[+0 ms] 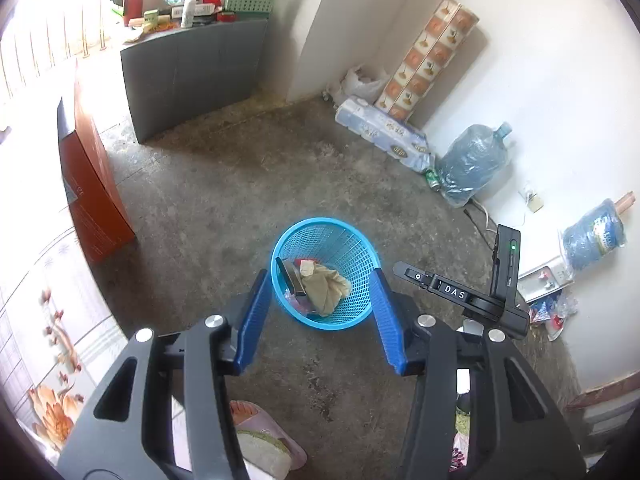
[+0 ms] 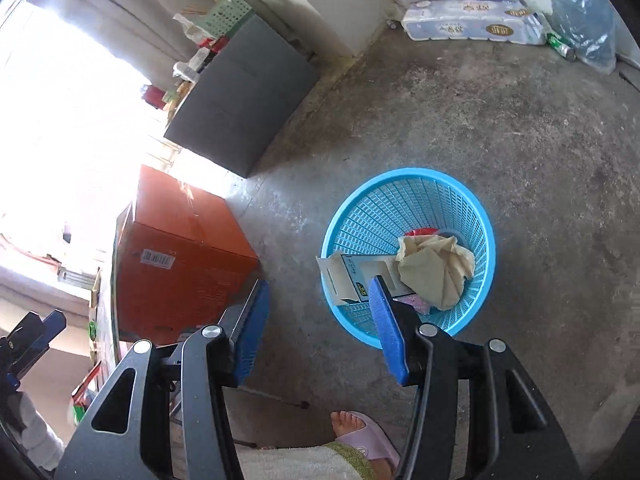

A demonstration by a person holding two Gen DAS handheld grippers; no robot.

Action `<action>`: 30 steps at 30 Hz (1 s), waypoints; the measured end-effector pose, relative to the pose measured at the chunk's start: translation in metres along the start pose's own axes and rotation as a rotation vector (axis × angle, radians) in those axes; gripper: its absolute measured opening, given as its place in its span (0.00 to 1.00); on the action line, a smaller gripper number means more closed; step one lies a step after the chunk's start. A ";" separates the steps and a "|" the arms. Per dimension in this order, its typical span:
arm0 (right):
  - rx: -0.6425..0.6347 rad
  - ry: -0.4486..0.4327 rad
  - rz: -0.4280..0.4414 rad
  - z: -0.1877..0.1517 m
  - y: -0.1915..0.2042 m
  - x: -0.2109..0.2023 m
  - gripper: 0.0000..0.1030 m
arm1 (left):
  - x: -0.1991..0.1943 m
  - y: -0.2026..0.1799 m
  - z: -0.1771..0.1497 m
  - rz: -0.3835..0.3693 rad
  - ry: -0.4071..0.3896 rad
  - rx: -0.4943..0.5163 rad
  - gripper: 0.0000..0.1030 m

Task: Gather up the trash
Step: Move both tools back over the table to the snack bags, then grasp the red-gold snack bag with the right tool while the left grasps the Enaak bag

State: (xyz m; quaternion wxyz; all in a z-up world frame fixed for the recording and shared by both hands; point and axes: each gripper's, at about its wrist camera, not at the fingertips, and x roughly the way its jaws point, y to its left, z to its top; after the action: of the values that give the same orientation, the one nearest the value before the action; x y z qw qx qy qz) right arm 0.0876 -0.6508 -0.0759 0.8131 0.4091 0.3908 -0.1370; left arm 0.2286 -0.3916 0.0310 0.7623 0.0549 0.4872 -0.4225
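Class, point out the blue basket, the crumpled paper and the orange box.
Blue basket (image 2: 408, 184): right wrist view, far rim.
Crumpled paper (image 2: 434, 272): right wrist view, middle.
Orange box (image 2: 180, 280): right wrist view, front face.

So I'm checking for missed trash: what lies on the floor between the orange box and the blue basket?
Only bare concrete floor separates the orange box from the blue basket, in the right wrist view.

Blown-out daylight at left; fisheye-warped edges.
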 end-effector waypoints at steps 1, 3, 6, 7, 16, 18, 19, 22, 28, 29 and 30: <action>-0.041 -0.011 0.017 -0.003 0.012 -0.015 0.49 | -0.024 0.000 -0.011 -0.006 -0.038 0.000 0.53; -0.120 -0.029 0.044 -0.011 0.036 -0.040 0.52 | -0.074 0.004 -0.038 -0.006 -0.126 -0.007 0.56; -0.238 -0.042 0.103 -0.026 0.081 -0.072 0.54 | -0.139 0.015 -0.083 0.012 -0.257 -0.039 0.61; -0.275 -0.045 0.129 -0.032 0.097 -0.081 0.54 | -0.160 0.021 -0.100 0.031 -0.302 -0.049 0.61; -0.418 0.152 0.472 -0.102 0.248 -0.085 0.63 | -0.296 0.104 -0.224 0.247 -0.555 -0.242 0.64; -0.419 0.243 0.550 -0.122 0.280 -0.070 0.63 | -0.325 0.129 -0.249 0.309 -0.629 -0.304 0.64; -0.414 0.291 0.584 -0.133 0.296 -0.061 0.63 | -0.337 0.141 -0.259 0.336 -0.660 -0.338 0.64; -0.410 0.404 0.632 -0.158 0.342 -0.029 0.63 | -0.367 0.181 -0.287 0.398 -0.712 -0.457 0.64; -0.335 0.559 0.639 -0.180 0.412 0.048 0.63 | -0.399 0.255 -0.324 0.484 -0.748 -0.635 0.64; -0.310 0.581 0.619 -0.180 0.420 0.064 0.63 | -0.399 0.265 -0.325 0.492 -0.746 -0.649 0.64; -0.306 0.601 0.599 -0.181 0.431 0.081 0.63 | -0.400 0.277 -0.327 0.500 -0.744 -0.661 0.64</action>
State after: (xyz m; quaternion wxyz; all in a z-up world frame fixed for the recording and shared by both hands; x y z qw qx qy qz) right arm 0.2797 -0.2323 0.0390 0.7186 0.4008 0.4896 0.2885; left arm 0.1262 0.1831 0.0859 0.9366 -0.2263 0.2640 -0.0444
